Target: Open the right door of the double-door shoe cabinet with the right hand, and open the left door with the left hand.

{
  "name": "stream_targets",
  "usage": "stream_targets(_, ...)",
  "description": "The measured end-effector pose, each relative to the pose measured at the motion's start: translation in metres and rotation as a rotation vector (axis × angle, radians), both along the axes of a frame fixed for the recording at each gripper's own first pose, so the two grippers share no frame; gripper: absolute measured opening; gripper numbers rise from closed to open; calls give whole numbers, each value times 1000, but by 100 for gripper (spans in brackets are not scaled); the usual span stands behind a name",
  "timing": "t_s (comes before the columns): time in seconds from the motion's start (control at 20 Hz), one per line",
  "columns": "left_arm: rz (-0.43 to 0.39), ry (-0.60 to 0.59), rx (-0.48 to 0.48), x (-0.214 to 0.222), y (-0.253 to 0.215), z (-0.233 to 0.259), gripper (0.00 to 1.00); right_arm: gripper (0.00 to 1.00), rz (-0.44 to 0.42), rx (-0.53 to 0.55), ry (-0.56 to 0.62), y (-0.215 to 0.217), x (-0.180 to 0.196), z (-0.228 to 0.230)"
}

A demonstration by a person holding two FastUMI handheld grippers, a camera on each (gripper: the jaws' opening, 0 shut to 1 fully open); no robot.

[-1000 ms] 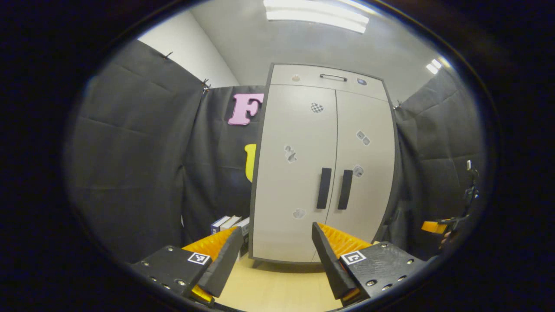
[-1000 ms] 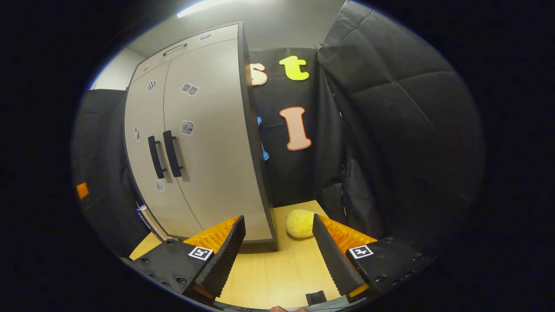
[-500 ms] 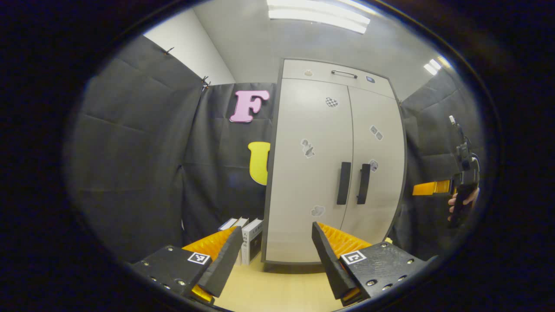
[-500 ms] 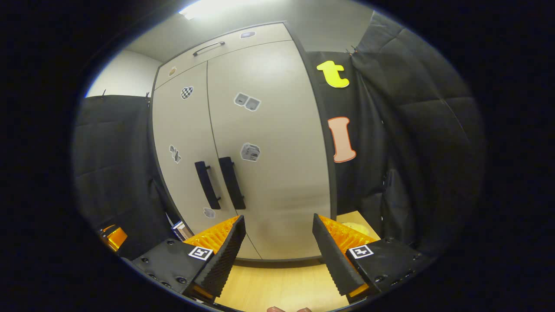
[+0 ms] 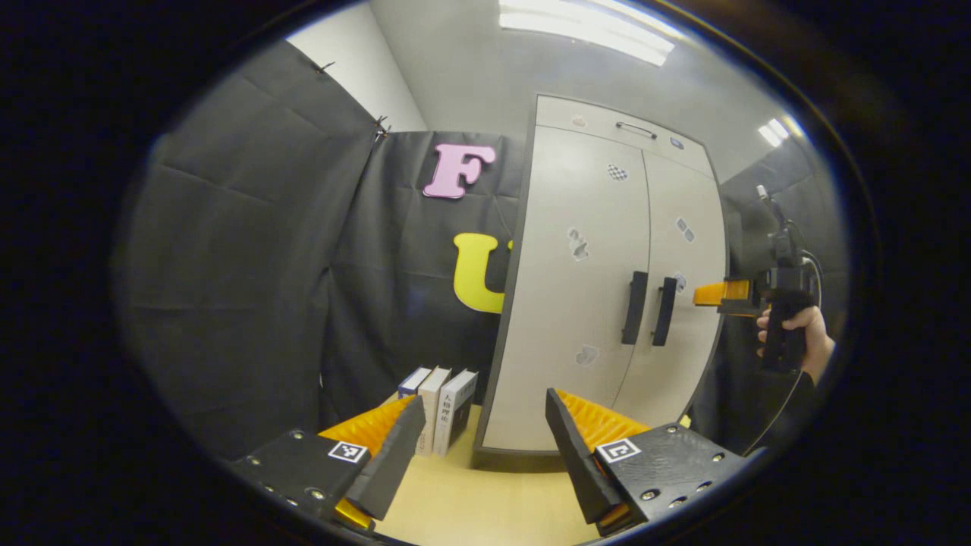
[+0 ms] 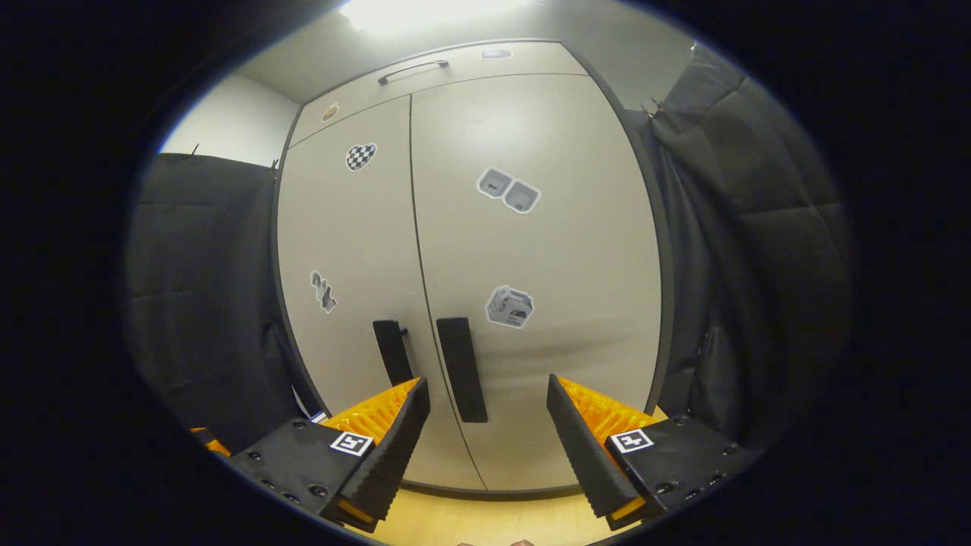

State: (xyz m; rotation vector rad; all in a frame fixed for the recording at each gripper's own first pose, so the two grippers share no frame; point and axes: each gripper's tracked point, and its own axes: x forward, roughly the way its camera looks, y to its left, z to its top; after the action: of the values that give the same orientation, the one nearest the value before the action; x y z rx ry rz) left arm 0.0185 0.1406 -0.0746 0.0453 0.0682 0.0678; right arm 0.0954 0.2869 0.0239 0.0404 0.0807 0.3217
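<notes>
left gripper point(image 5: 482, 455): two wedge-shaped fingers with ribbed inner faces, each on a dark block.
left gripper blocks: round screws along the outer edges; a square black-and-white marker on top of each.
right gripper point(image 6: 485, 447): same build, with serrated finger faces, screws and square markers.
right gripper from afar point(image 5: 758, 299): dark upright handle, thin cable hanging below.
hand point(image 5: 796, 334): bare, dark sleeve below the wrist.

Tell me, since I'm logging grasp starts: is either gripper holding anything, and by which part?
Nothing is held. The right gripper is open before the right door handle; the left gripper is open, back from the cabinet.
</notes>
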Motion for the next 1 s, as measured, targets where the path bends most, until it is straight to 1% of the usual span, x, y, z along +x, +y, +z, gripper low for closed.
stream_targets(0.1, 0, 12, -3, 2, 9, -8, 93, 98, 9, -31, -3, 17, 10, -5)
stream_targets(0.15, -1, 18, -12, 3, 12, -11, 93, 92, 2, -49, -12, 22, 16, -6)
stream_targets(0.2, -3, 25, -24, 3, 13, -14, 93, 98, -11, -75, -26, 26, 24, -6)
stream_targets(0.3, -5, 37, -45, 3, 16, -21, 93, 98, -50, -120, -25, 28, 40, -10)
stream_targets(0.35, -4, 43, -49, 2, 18, -23, 93, 92, -64, -129, -19, 30, 46, -10)
stream_targets(0.4, -2, 49, -48, 0, 19, -26, 93, 92, -66, -131, -13, 33, 52, -10)
stream_targets(0.45, -2, 53, -45, 0, 21, -27, 93, 98, -65, -129, -14, 36, 56, -8)
stream_targets(0.65, 9, 71, -27, -6, 31, -34, 93, 85, -101, -117, -15, 38, 71, -7)
stream_targets(0.7, 14, 72, -27, -7, 34, -35, 90, 72, -107, -107, -12, 38, 74, -6)
stream_targets(0.75, 21, 73, -29, -7, 37, -36, 90, 67, -114, -95, -10, 39, 76, -5)
stream_targets(0.8, 27, 74, -34, -8, 39, -37, 93, 61, -121, -85, -1, 38, 79, -5)
stream_targets(0.85, 33, 73, -41, -9, 41, -37, 90, 60, -119, -74, 11, 40, 80, -6)
stream_targets(0.95, 36, 70, -55, -9, 42, -36, 90, 61, -117, -62, 35, 42, 86, -12)
stream_targets(1.0, 35, 70, -58, -10, 42, -36, 93, 41, -124, -55, 39, 40, 80, -10)
